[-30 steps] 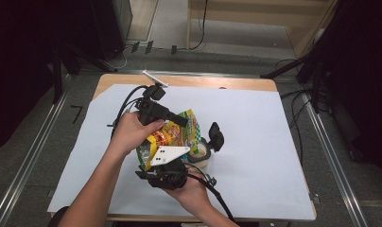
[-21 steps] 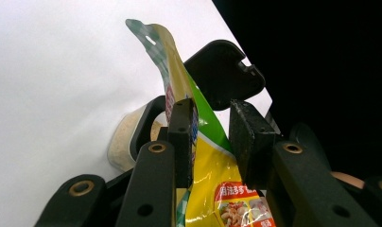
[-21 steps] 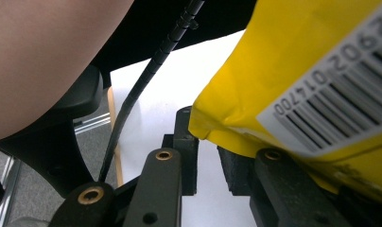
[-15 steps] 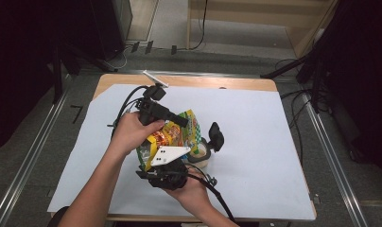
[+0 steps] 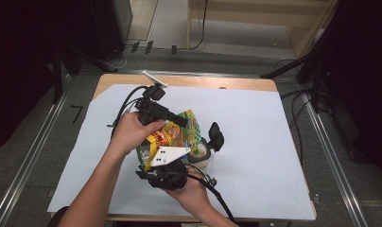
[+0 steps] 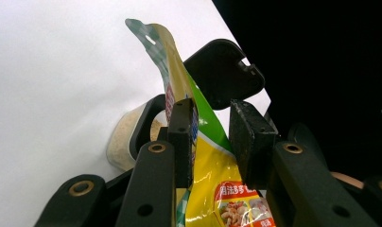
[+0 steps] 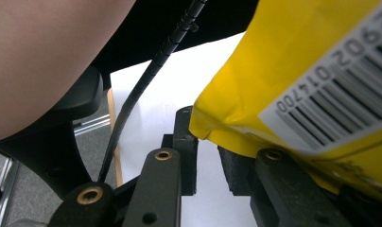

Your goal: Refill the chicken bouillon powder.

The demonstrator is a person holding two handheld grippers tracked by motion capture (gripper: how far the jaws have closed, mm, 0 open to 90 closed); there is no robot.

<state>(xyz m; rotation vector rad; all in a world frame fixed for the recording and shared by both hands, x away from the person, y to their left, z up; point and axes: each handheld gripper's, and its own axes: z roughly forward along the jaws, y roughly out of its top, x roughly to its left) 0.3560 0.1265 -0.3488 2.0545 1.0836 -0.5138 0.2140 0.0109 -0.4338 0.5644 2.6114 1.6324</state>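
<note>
Over the middle of the white sheet (image 5: 274, 142), nothing has shifted in the last second: both my hands have kept still and neither tool has opened or closed any further. The snack bag (image 5: 179, 135) hangs tilted between my two tools, its upper end leaning toward the small clear tub (image 5: 202, 156), which stands just beside it with its black lid (image 5: 216, 136) flipped open.

My left gripper (image 6: 210, 137) is part-way closed across the bag's upper half. In the left gripper view the film runs between both pads and swells against them lower down, so I judge it clamped. My right gripper (image 7: 205, 137) sits at the bottom corner, also narrowed. The yellow corner lies on one jaw and reaches in between the tips, but I cannot tell whether the pads really pinch it.

With no change, I judge this a pause while I steady the bag. Its top looks unopened, so tearing it and tipping it into the tub are not yet done.
</note>
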